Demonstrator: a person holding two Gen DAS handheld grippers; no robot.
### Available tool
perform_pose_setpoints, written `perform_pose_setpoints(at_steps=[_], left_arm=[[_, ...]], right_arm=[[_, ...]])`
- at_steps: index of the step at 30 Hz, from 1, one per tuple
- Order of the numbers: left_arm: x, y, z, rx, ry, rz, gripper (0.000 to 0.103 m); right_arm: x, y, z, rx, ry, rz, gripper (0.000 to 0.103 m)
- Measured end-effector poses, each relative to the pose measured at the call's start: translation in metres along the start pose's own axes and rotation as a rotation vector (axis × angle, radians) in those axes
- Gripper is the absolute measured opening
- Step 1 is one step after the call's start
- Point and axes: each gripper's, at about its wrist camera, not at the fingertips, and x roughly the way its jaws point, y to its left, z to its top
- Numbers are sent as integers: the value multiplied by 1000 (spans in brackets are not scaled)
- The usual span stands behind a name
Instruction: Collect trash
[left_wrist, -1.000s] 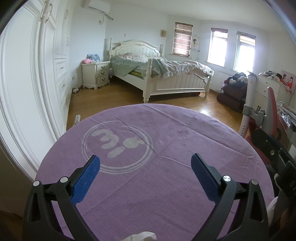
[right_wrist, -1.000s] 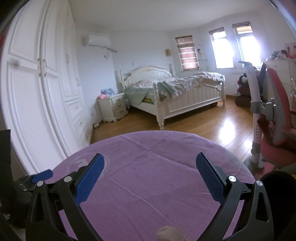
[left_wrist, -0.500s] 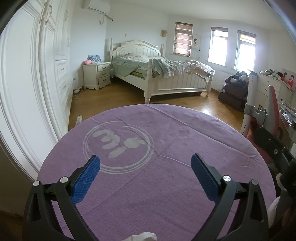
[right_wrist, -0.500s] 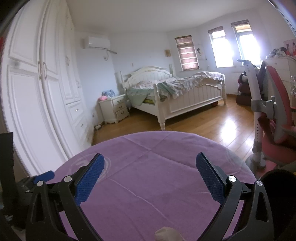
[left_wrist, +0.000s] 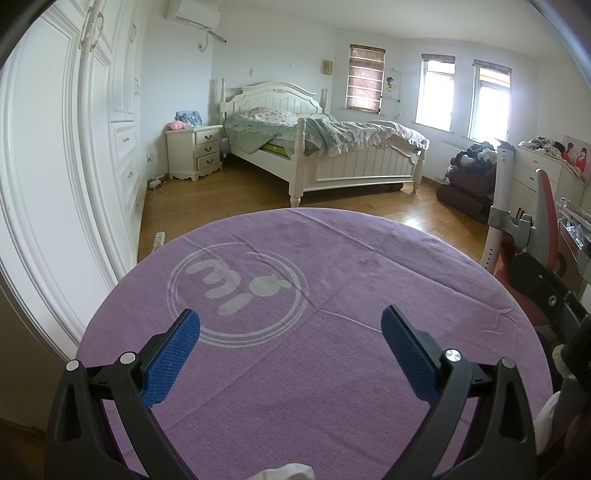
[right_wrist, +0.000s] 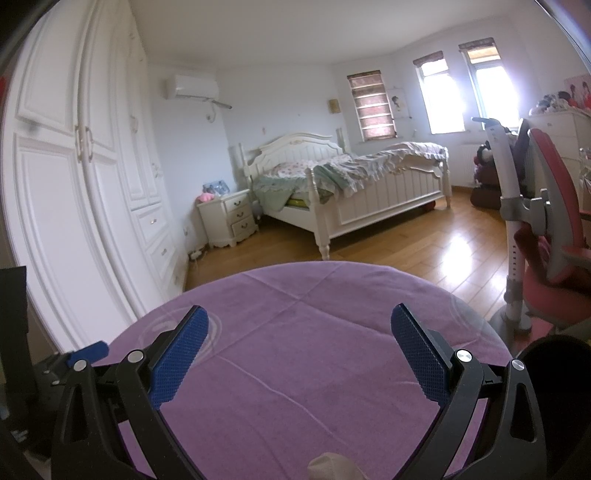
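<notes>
No real change vs 1 s prior; desk (left_wrist: 332, 295) bare of trash.
L gripper (left_wrist: 291, 325) & R gripper (right_wrist: 299, 321) both released, holding nothing; pickup not begun.

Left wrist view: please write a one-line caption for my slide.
Open left hand-held gripper above round purple cloth-covered table, white wooden bed behind.

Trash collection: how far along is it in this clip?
Nothing looks done. Both the left gripper and right gripper are open and empty over the purple tablecloth. What may be trash is a white crumpled piece at the bottom edge of the left view and a beige scrap in the right view, neither gripped. A dark round container, possibly the bin, sits right.
</notes>
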Motion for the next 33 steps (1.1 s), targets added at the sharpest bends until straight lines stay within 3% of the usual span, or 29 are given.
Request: perform_pose_setpoints(at_steps=[33], left_arm=[[-2,3,1,0,-4,-1,98]], right_arm=[[0,-1,0,4,-2,0,98]])
